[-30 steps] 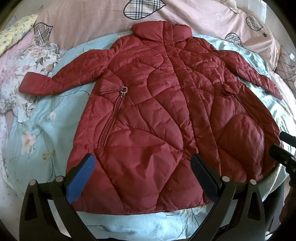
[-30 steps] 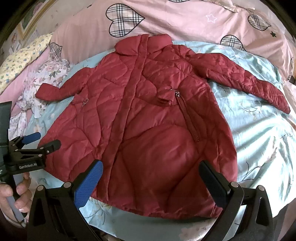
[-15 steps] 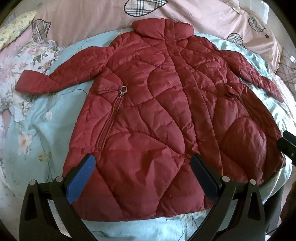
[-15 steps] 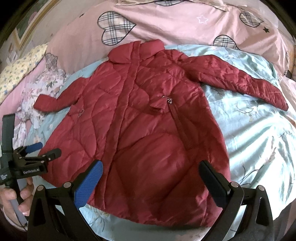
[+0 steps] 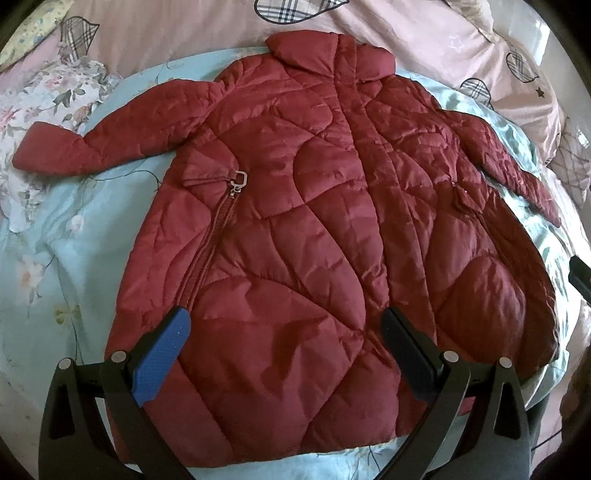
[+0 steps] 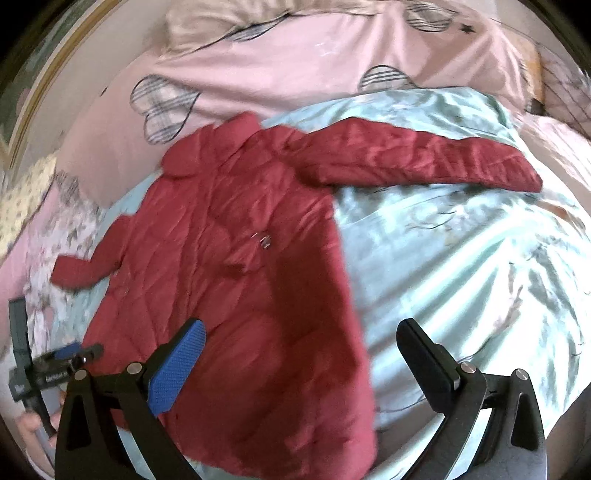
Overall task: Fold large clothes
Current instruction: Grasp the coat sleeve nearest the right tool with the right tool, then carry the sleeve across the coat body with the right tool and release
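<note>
A dark red quilted coat (image 5: 314, 221) lies flat, front up, on a light blue floral sheet (image 5: 48, 266), collar toward the pillows and both sleeves spread out. My left gripper (image 5: 284, 332) hovers open above the coat's lower hem, holding nothing. In the blurred right wrist view the coat (image 6: 229, 266) fills the left half, with its right sleeve (image 6: 424, 158) stretched out across the sheet. My right gripper (image 6: 303, 343) is open over the coat's right edge and the sheet (image 6: 461, 258). The left gripper (image 6: 51, 369) shows at that view's left edge, held by a hand (image 6: 33, 421).
Pink pillows with plaid hearts (image 5: 184, 26) line the head of the bed. A floral cloth (image 5: 44, 92) lies bunched at the left by the sleeve cuff. A black piece of the other gripper (image 5: 580, 273) pokes in at the right edge.
The left gripper has moved forward slightly over the hem. The right gripper has swung to the right, so the coat now sits left in its view, with motion blur.
</note>
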